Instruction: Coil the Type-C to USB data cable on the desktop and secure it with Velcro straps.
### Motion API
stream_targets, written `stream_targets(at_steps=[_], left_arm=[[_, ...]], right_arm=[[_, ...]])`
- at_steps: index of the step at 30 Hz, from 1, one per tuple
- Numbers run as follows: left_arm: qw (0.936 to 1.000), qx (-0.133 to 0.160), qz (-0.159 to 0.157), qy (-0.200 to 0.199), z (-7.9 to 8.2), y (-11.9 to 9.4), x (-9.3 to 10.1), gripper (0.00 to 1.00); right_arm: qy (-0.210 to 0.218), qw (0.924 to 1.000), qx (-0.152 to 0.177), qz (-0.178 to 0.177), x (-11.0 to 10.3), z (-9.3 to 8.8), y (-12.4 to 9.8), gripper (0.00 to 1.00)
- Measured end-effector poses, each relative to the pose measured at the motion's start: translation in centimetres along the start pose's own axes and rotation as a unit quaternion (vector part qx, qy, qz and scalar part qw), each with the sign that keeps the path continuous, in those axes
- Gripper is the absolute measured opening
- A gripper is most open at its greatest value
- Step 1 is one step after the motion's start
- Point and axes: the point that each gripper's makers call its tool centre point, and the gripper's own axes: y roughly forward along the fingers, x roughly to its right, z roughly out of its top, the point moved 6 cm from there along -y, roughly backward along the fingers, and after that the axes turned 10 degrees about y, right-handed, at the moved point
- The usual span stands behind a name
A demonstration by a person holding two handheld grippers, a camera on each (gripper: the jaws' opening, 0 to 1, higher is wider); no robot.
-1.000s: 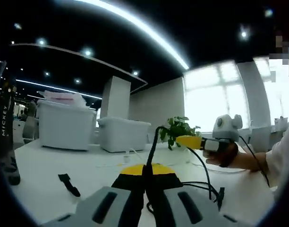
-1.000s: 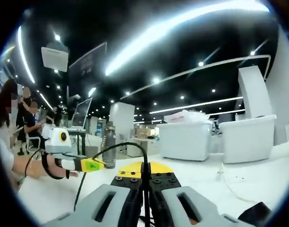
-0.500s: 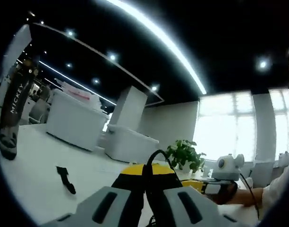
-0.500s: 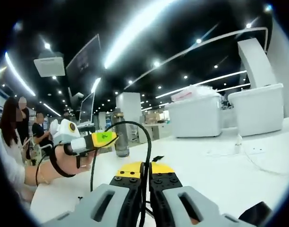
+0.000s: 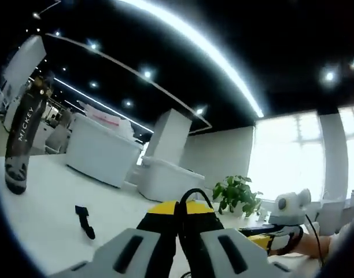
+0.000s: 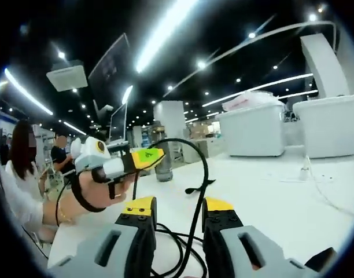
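Below, left gripper (image 5: 178,217) clamps black cable (image 5: 191,194); right gripper (image 6: 176,213) gapes wide, cable ends hidden.

Black data cable and black Velcro strap on a white desktop

The cable (image 6: 195,191) rises in a thin arched loop between the right gripper's (image 6: 176,208) parted jaws, and its slack lies in loose curves on the desktop (image 6: 269,197) below. The left gripper's (image 5: 178,209) closed jaws pinch it, and a short loop (image 5: 188,197) stands above their tips. The strap (image 5: 84,220) lies flat, well apart, slightly bent.
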Motion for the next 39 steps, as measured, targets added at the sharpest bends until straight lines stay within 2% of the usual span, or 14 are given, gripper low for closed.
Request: stream_targets(at_steps=[4, 9, 10, 13, 16, 17, 20, 24, 28, 29, 32, 36, 37, 39], left_arm=[[0.9988, 0.011, 0.040, 0.025, 0.4, 0.4, 0.1, 0.04], [0.9973, 0.020, 0.061, 0.035, 0.9, 0.3, -0.4, 0.03], [0.9970, 0.019, 0.067, 0.033, 0.9, 0.3, -0.5, 0.03], [0.9963, 0.022, 0.076, 0.032, 1.0, 0.3, -0.7, 0.03], [0.9958, 0.035, 0.078, 0.033, 1.7, 0.3, -0.1, 0.03], [0.9957, 0.040, 0.075, 0.038, 2.0, 0.4, 0.3, 0.03], [0.9942, 0.052, 0.071, 0.061, 2.7, 0.4, 1.5, 0.03], [0.9915, 0.071, 0.055, 0.093, 3.8, 0.1, 3.5, 0.03], [0.9878, 0.087, 0.045, 0.122, 4.8, -0.3, 4.7, 0.03], [0.9876, 0.086, 0.043, 0.124, 4.8, -0.3, 4.8, 0.03], [0.9877, 0.080, 0.042, 0.128, 4.5, -0.1, 5.0, 0.03], [0.9882, 0.083, 0.044, 0.121, 4.3, 0.0, 4.9, 0.03], [0.9881, 0.083, 0.045, 0.121, 4.4, 0.2, 4.9, 0.03], [0.9871, 0.084, 0.048, 0.128, 4.6, 0.6, 4.7, 0.03]], right_arm=[[-0.035, 0.9988, 0.011, -0.034, 0.8, 1.0, -0.4, 0.32], [-0.090, 0.9924, 0.029, -0.080, 0.7, 3.1, -2.9, 0.31], [-0.081, 0.9934, 0.027, -0.076, 0.3, 3.0, -3.5, 0.29], [0.055, 0.9982, -0.009, -0.024, -2.0, 0.1, -4.7, 0.27], [0.199, 0.9778, -0.064, -0.005, -3.1, -4.1, -4.3, 0.27], [0.224, 0.9717, -0.075, -0.007, -3.1, -5.2, -3.9, 0.27], [0.272, 0.9596, -0.073, -0.013, -2.9, -6.5, -2.4, 0.26], [0.381, 0.9220, -0.068, -0.014, -2.6, -7.1, -0.4, 0.25], [0.398, 0.9155, -0.036, -0.047, -0.4, -6.6, 0.8, 0.26], [0.407, 0.9111, -0.039, -0.054, -0.4, -6.7, 0.9, 0.26], [0.398, 0.9130, -0.052, -0.071, -0.3, -7.3, 1.1, 0.23], [0.426, 0.9001, -0.056, -0.072, -0.8, -7.8, 1.3, 0.23], [0.448, 0.8883, -0.078, -0.065, -1.7, -8.1, 1.1, 0.23], [0.450, 0.8872, -0.085, -0.057, -2.5, -8.1, 0.7, 0.26]])
